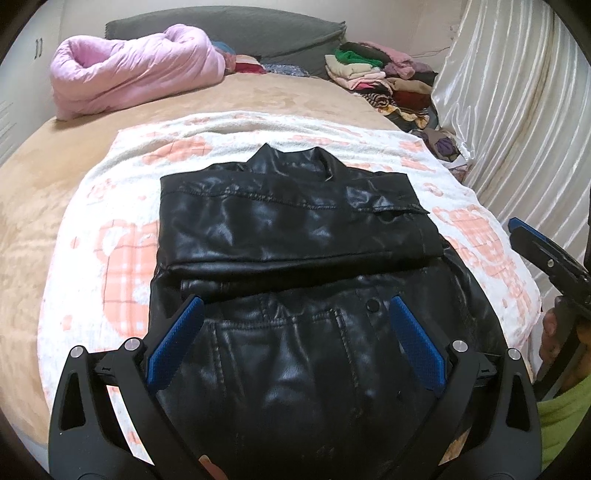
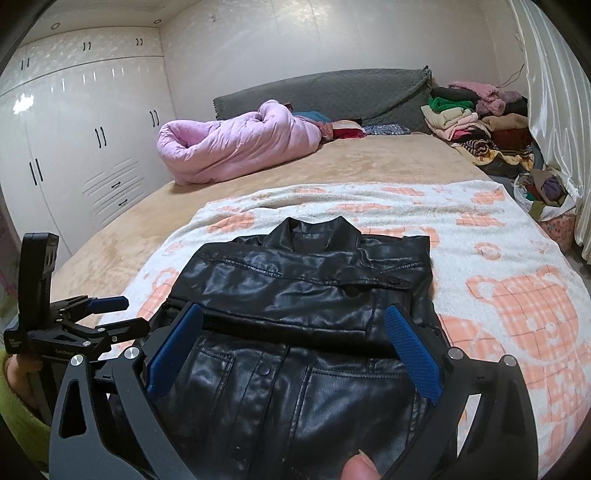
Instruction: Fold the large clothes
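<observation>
A black leather jacket lies on a white and orange blanket on the bed, collar at the far end, both sleeves folded across the chest. My left gripper is open and empty, hovering over the jacket's lower half. My right gripper is open and empty too, over the same lower half; the jacket and blanket fill its view. The right gripper shows at the right edge of the left wrist view. The left gripper shows at the left of the right wrist view.
A pink quilt lies rolled at the bed's far left by a grey headboard. A pile of clothes sits far right beside a satin curtain. White wardrobes stand left of the bed.
</observation>
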`<state>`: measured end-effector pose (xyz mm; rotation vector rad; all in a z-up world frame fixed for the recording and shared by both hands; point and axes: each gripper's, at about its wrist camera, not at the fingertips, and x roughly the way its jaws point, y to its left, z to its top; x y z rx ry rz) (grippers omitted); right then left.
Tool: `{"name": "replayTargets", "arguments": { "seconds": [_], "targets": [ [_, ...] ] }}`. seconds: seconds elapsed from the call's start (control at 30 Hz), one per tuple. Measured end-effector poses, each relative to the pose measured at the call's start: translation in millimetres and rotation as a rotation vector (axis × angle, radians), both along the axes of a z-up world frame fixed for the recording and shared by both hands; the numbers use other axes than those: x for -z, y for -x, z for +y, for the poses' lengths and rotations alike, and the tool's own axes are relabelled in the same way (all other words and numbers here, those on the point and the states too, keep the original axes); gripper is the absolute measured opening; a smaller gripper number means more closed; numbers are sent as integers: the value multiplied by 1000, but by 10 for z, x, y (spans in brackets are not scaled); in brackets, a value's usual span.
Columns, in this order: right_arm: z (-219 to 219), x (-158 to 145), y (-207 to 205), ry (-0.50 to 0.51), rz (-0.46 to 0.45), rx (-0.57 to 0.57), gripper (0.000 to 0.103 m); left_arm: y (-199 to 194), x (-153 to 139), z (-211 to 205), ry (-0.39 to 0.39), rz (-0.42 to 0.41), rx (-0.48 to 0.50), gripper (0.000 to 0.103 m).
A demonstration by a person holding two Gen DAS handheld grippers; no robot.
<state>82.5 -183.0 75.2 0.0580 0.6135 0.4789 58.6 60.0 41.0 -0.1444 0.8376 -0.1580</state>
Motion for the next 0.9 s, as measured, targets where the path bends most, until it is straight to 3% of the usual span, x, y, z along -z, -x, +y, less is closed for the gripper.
{"name": "replayTargets", "arguments": {
  "seconds": [0.9],
  "targets": [
    [-340, 293, 366, 79, 36, 16, 98, 453, 334, 191, -58, 91, -71, 93]
  ]
}}
